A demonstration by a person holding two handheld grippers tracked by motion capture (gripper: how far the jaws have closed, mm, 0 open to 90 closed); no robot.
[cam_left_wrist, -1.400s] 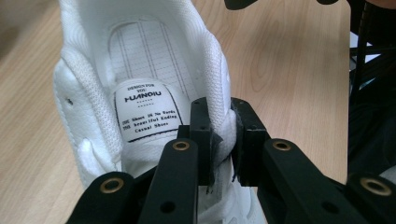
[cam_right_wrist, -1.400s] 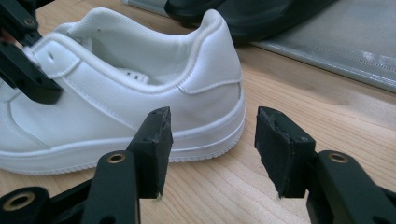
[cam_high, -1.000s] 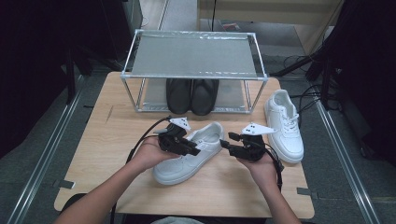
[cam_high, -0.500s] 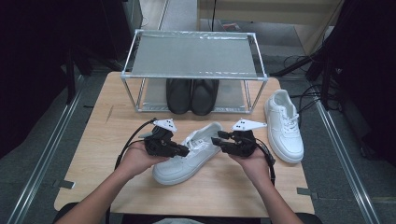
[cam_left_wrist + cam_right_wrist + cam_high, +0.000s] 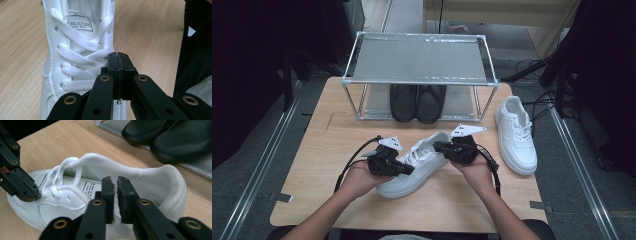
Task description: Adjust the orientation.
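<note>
The pale wooden table point(image 5: 332, 145) carries everything, and at its twelve o'clock side stands a metal-framed shoe rack with a grey mesh top shelf point(image 5: 419, 59); on the rack's lower shelf, at the centre, sits a pair of black rubber slippers point(image 5: 417, 102), toes toward the person. At three o'clock on the table, well apart from the hands, lies a white leather lace-up sneaker point(image 5: 515, 134) with its toe toward six o'clock. Its mate, the second white leather sneaker point(image 5: 412, 167), lies near the table's centre, slanted, with the heel toward one o'clock and the toe toward seven o'clock. The left gripper point(image 5: 404, 169) comes in from eight o'clock and rests over the laced front of this shoe; in the left gripper view point(image 5: 119, 65) its black jaws have just been closing and now stand pressed flat together at the edge of the white flat laces point(image 5: 80, 53), with a thin dark line between the pads; whether they pinch a lace I cannot tell. The right gripper point(image 5: 439, 147) reaches from four o'clock to the heel end; in the right gripper view point(image 5: 115, 195) its jaws have also just been closing and stand nearly together over the padded collar point(image 5: 140, 173), a narrow gap left between them and nothing plainly caught in it.
</note>
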